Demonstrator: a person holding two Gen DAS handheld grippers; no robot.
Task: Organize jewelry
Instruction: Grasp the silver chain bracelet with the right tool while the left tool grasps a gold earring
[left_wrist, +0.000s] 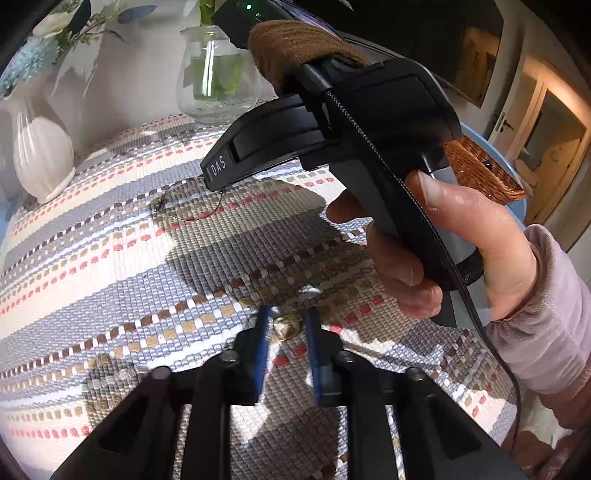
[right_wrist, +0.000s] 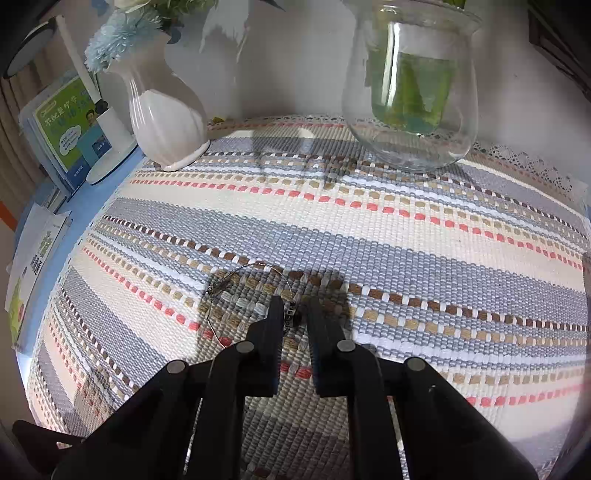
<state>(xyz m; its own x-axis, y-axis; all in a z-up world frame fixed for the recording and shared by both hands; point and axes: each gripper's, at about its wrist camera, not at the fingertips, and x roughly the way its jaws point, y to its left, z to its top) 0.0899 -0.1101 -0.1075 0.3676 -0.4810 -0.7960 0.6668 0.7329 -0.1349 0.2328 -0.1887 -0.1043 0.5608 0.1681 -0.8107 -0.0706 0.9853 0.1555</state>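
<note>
Two pieces of jewelry lie on the woven striped mat (right_wrist: 369, 221) that covers the tabletop, and each is already framed by a pair of jaws. The left gripper (left_wrist: 286, 326) points steeply down with its blue-padded fingers (left_wrist: 260, 347) drawn close on either side of a small gold ring (left_wrist: 287, 325), which sits right between the tips; whether the pads actually press on it cannot be told from this view. The right gripper (right_wrist: 293, 314) has its black jaws almost together over the dark clasp or bead (right_wrist: 291, 316) of a thin wire bracelet (right_wrist: 236, 280), whose loop sweeps out to the left of and beyond the jaws; here too, contact is likely but not plainly visible. Both things will handle as very light and small. The ring is hard, smooth and rounded, so it may squirt sideways or tip out of a pinch taken off-centre; a hold square across its band looks safest. The bracelet is springy, fine wire (easily bent, and liable to swing once lifted), so the chunkier clasp between the jaws is the sensible place to take it, not the bare wire, which could slip through. The coarse weave under both may snag the wire on lifting. A wicker basket (left_wrist: 480, 173) beyond the right hand (left_wrist: 461, 240) seems a probable destination.
</note>
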